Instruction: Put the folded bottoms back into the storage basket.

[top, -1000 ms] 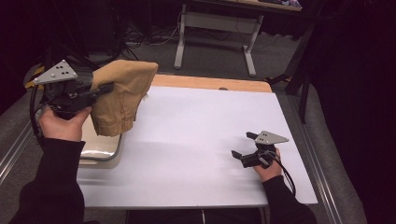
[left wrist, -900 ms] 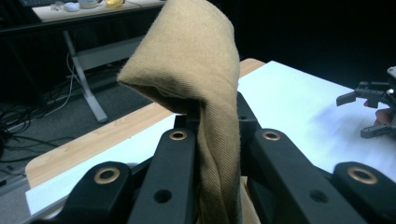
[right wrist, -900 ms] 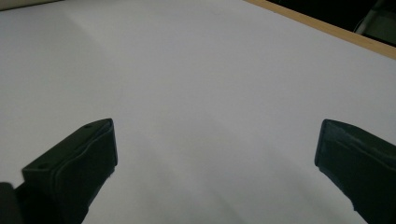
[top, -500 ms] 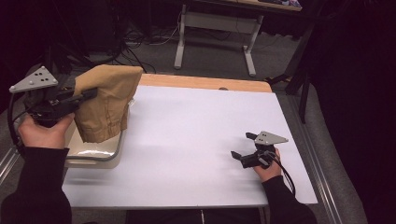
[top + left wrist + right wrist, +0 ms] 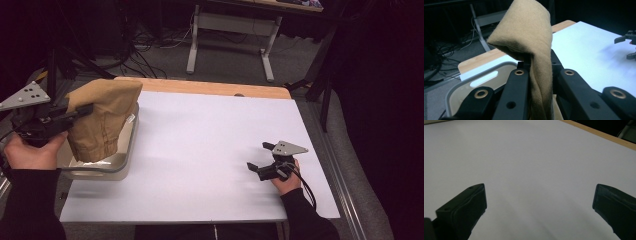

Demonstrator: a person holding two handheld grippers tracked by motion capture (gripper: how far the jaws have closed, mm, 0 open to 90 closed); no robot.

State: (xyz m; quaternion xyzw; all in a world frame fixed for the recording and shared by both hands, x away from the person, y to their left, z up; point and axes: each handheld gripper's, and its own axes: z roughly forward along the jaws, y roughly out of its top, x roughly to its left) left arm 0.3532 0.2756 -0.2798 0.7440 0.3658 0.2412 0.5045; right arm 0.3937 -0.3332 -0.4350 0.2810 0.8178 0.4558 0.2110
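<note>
A folded tan cloth [image 5: 100,117] hangs from my left gripper [image 5: 85,111] over a grey tray [image 5: 125,150] at the table's left edge. The gripper is shut on the cloth. In the left gripper view the tan cloth [image 5: 534,50] rises between the black jaws, with the tray [image 5: 461,87] below it. My right gripper [image 5: 260,156] rests on the white table sheet [image 5: 210,140] at the right, jaws wide apart. Between its two black fingers [image 5: 464,207] lies only the white sheet [image 5: 524,165].
The table's wooden far edge [image 5: 210,87] runs behind the white sheet. A metal desk frame [image 5: 230,35] and cables stand on the floor beyond. The other gripper [image 5: 627,45] appears far right in the left gripper view.
My left gripper has carried the tan cloth leftward and a little down, from over the table's left part to above the tray. The right gripper has kept still.
</note>
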